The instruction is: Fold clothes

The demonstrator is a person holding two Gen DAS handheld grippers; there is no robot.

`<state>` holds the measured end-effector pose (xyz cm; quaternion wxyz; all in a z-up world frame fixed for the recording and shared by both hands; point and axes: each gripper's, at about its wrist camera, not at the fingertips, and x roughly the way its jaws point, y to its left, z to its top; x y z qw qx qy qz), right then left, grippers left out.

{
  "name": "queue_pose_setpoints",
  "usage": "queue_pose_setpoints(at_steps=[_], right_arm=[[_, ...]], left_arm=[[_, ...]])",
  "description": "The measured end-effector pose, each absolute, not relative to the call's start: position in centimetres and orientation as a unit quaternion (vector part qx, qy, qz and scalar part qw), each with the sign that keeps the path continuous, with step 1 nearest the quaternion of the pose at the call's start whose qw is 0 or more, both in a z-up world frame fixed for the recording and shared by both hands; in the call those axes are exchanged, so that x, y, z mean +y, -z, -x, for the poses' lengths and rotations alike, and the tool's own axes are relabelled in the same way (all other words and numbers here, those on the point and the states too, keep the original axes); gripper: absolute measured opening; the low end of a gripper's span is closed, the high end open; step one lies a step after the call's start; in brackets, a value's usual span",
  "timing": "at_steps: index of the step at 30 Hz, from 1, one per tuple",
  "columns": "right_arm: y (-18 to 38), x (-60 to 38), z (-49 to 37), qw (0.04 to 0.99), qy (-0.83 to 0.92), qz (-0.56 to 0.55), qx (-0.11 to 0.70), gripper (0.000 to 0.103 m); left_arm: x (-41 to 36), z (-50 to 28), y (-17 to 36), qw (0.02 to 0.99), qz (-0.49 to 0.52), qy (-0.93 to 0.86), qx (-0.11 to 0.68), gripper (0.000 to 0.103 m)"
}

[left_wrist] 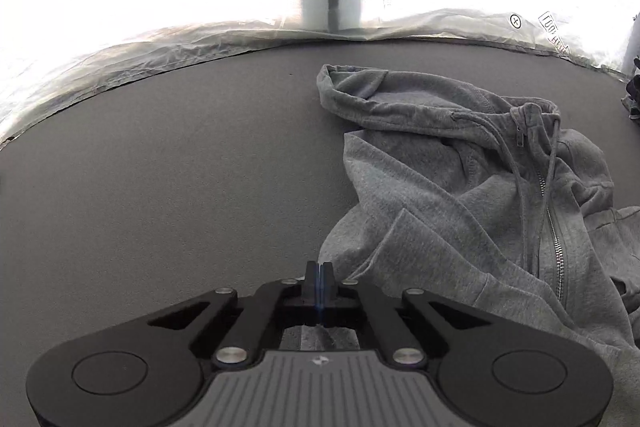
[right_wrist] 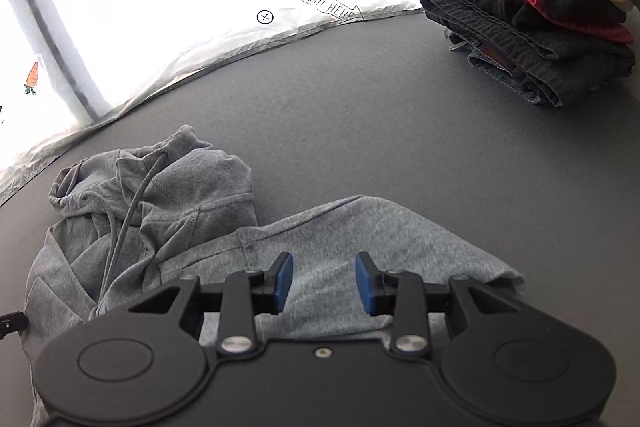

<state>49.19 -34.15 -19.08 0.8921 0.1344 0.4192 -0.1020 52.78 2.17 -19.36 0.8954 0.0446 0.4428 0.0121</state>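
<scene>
Grey fleece hoodie (left_wrist: pixel 460 187) rumpled on matte table (left_wrist: pixel 180 167).

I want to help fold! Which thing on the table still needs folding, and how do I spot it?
Start at the dark grey table. A neat stack of folded clothes sits at its far right corner; nearer, under the right gripper, lies a crumpled grey hoodie. Only it has a hood, drawstrings and a zip.

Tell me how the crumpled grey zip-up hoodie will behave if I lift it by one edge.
The grey zip-up hoodie will probably drape and sag: it already lies in soft folds. Its drawstrings and hood lie loose, so they may dangle or swing. The fleece looks thick, so it is likely heavier than a T-shirt.
</scene>
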Motion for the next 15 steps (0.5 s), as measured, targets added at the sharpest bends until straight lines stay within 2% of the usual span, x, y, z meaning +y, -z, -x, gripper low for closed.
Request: queue_pose_setpoints(at_steps=[4,7,9,12,15], right_arm=[[19.2,-33.5,-49.4,0.891,0.1,-0.125,0.424,0.038],[19.3,-33.2,-49.4,0.889,0.099,-0.125,0.428,0.038],[19.7,-33.3,-49.6,0.885,0.101,-0.136,0.434,0.039],[20.0,-33.0,-49.6,0.88,0.1,-0.164,0.434,0.039],[19.8,-32.7,-49.0,0.883,0.101,-0.166,0.428,0.039]], left_arm=[[9.9,-52.5,15.6,0.907,0.016,-0.093,0.41,0.0],[13.9,-52.6,14.2,0.912,0.058,-0.082,0.398,0.0],[13.6,-52.5,14.1,0.913,0.067,-0.062,0.397,0.0],[11.3,-52.2,15.0,0.911,0.078,-0.018,0.405,0.01],[7.4,-51.9,16.8,0.901,0.082,0.024,0.426,0.014]])
